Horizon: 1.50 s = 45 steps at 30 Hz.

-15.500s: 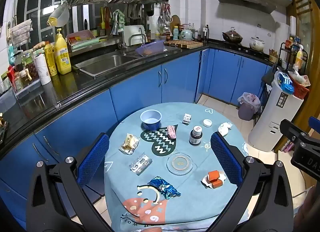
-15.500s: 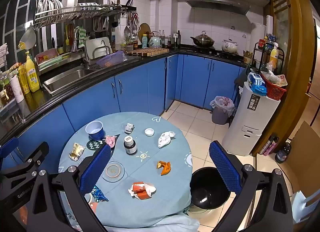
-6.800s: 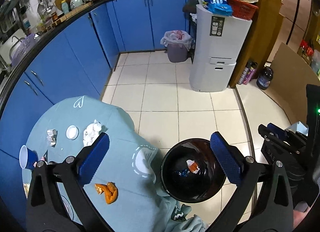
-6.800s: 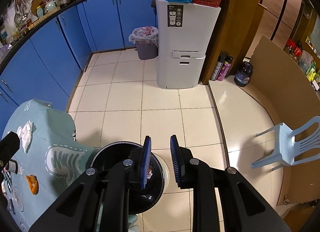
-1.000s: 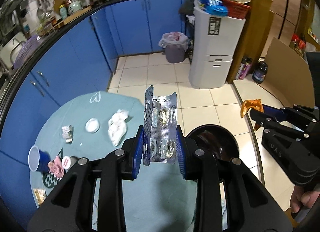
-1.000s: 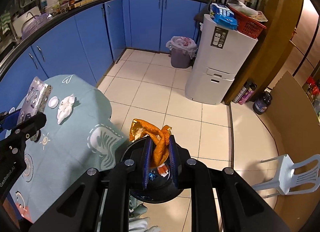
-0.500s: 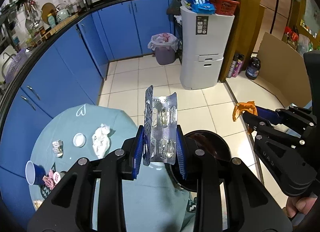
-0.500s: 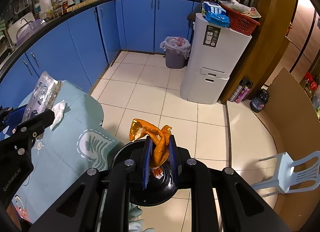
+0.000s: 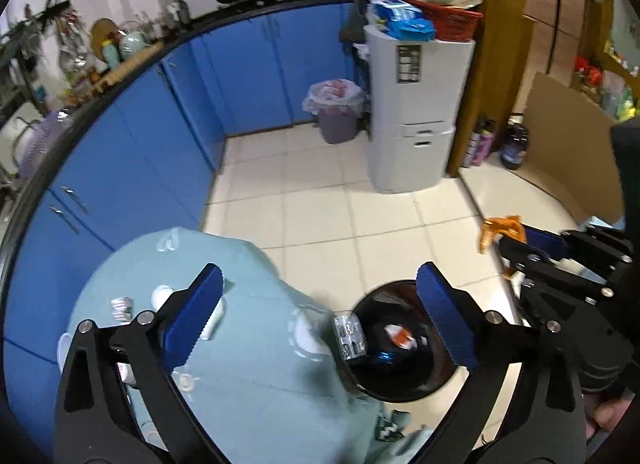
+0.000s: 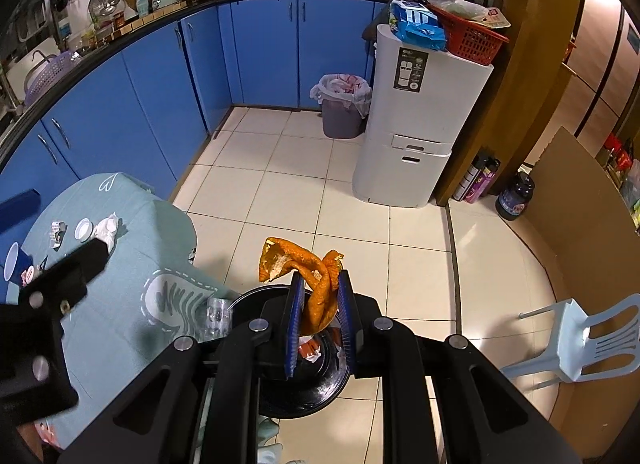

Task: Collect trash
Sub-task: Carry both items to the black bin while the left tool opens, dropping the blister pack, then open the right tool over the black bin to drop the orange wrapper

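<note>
Right tool (image 10: 318, 296): blue pads pinched narrow on a twisted strip of orange peel (image 10: 308, 268), which stands up out of the grip, long axis roughly upright, loose end curling left. Directly below and just beyond the pads sits the black trash bin (image 10: 280, 392) on the floor, mouth open upward; a red-and-white wrapper (image 10: 310, 348) shows inside. The peel hangs over the bin mouth, so the drop looks to be straight down; opening the pads should be enough.

Left tool (image 9: 320, 320): spread wide, nothing between the pads. A silver blister pack (image 9: 350, 338) shows between them, blurred, at the near-left rim of the bin (image 9: 400, 388); whether it is inside or clipping the rim I cannot tell.

Further out, left of the bin: tabletop (image 10: 132, 316) under teal cloth, with crumpled tissue (image 10: 107, 227), a white cap (image 10: 84, 229) and a blue cup (image 10: 14, 262) left to collect. The left tool is the nearer to them.
</note>
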Each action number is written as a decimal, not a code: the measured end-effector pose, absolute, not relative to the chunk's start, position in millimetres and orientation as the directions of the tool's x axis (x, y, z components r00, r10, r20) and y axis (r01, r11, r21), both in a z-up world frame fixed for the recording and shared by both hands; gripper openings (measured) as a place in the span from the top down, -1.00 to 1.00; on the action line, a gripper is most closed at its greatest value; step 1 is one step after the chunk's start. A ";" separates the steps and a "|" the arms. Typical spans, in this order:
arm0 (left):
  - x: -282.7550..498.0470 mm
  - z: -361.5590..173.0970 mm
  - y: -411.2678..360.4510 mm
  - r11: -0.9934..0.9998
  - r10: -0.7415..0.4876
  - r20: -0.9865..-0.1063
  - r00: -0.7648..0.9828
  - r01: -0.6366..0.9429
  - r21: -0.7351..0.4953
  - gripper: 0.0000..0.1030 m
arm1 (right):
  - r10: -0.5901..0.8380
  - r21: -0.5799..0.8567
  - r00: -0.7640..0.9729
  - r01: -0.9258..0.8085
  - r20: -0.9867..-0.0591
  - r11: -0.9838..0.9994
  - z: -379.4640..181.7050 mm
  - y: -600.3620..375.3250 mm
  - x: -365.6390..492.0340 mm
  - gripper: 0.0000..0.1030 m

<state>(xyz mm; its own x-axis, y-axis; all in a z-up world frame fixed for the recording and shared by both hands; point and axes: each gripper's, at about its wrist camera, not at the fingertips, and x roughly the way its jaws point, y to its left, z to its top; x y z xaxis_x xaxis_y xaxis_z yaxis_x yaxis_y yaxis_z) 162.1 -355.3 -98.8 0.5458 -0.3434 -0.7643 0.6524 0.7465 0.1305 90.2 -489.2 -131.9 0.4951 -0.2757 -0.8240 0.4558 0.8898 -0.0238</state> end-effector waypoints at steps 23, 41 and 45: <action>181.3 -98.7 -334.4 0.814 -0.281 -0.756 0.592 0.564 0.139 -0.93 | -0.235 0.003 0.497 0.432 -0.836 0.902 -135.4 -485.2 103.5 0.64; 180.9 -99.9 -331.0 0.815 -0.289 -0.753 0.591 0.565 0.131 -0.93 | -0.280 -0.006 0.514 0.471 -0.811 0.882 -128.1 -486.8 100.3 -0.67; 181.4 -100.1 -331.4 0.813 -0.290 -0.754 0.589 0.568 0.131 -0.93 | -0.279 0.000 0.517 0.474 -0.809 0.881 -127.0 -485.9 100.0 -0.67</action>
